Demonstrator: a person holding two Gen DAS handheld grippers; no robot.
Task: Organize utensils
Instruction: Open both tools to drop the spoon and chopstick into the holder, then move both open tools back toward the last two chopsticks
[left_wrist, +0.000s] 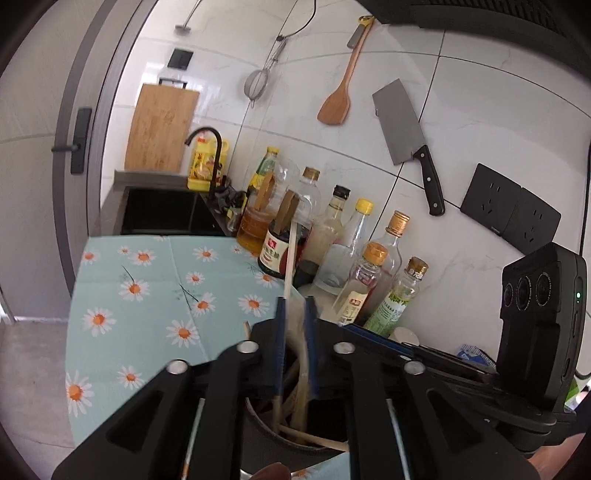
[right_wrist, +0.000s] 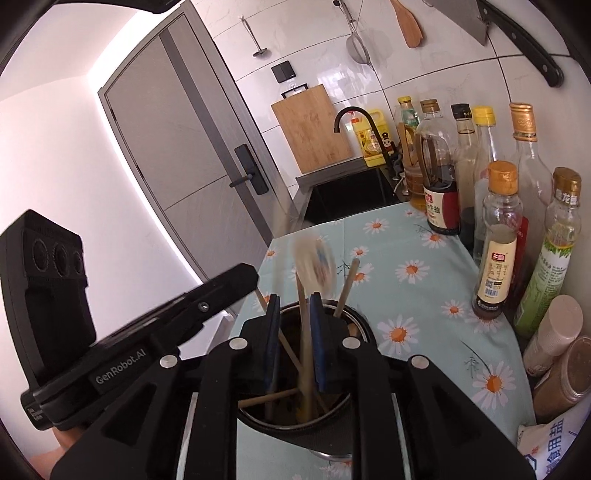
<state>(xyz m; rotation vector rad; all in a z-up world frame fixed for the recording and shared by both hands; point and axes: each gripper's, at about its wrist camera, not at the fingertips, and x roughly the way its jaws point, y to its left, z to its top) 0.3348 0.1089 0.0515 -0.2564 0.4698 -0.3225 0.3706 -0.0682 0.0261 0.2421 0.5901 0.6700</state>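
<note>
A dark round utensil holder (right_wrist: 295, 424) stands on the daisy-print cloth (right_wrist: 424, 295), holding several wooden chopsticks and a spoon. My right gripper (right_wrist: 294, 314) is directly above it, its blue pads around the handle of a blurred white ceramic spoon (right_wrist: 314, 266) that stands in the holder; the jaws look slightly apart from the handle. My left gripper (left_wrist: 295, 310) is also over the holder (left_wrist: 280, 435), jaws narrow around a pale chopstick (left_wrist: 290, 254) that rises between the pads. The left gripper body shows at the left of the right wrist view (right_wrist: 147, 343).
Several oil and sauce bottles (right_wrist: 495, 240) line the tiled wall at the right. A black sink (right_wrist: 351, 195) with a tap lies beyond the cloth, beside a bamboo cutting board (right_wrist: 310, 129). A cleaver (left_wrist: 402, 125), a wooden spatula (left_wrist: 340, 96) and a strainer hang on the wall.
</note>
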